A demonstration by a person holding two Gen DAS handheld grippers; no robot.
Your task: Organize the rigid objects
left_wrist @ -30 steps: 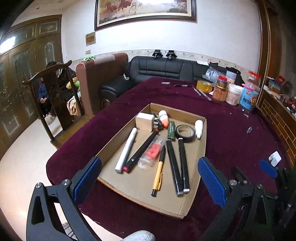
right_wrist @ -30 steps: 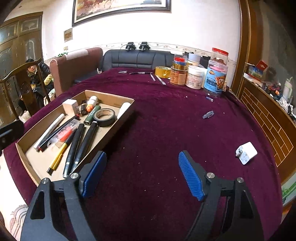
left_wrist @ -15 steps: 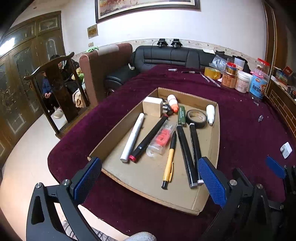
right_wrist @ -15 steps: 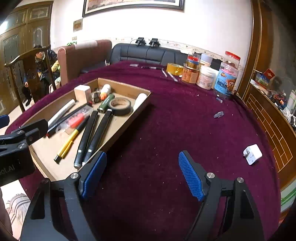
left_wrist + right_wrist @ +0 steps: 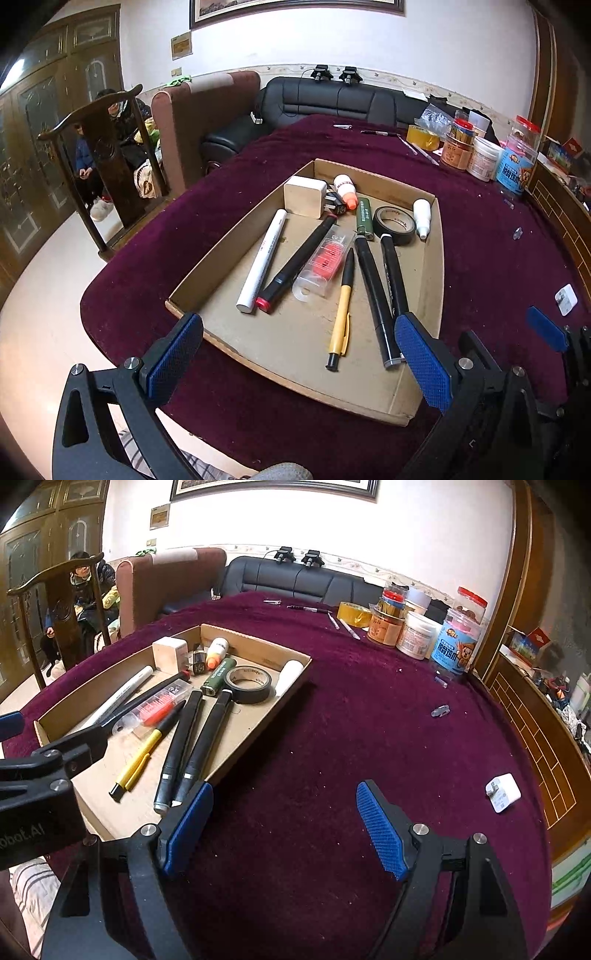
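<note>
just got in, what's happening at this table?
A person holds a gripper in each hand over a table under a purple cloth, sorting small items. Both the left gripper and the right gripper are open and hold nothing. The cardboard tray already holds markers, a yellow pen, a roll of black tape and a white charger. Another white charger lies loose on the cloth near the right gripper.

White wall, black sofa, wooden doors
</note>
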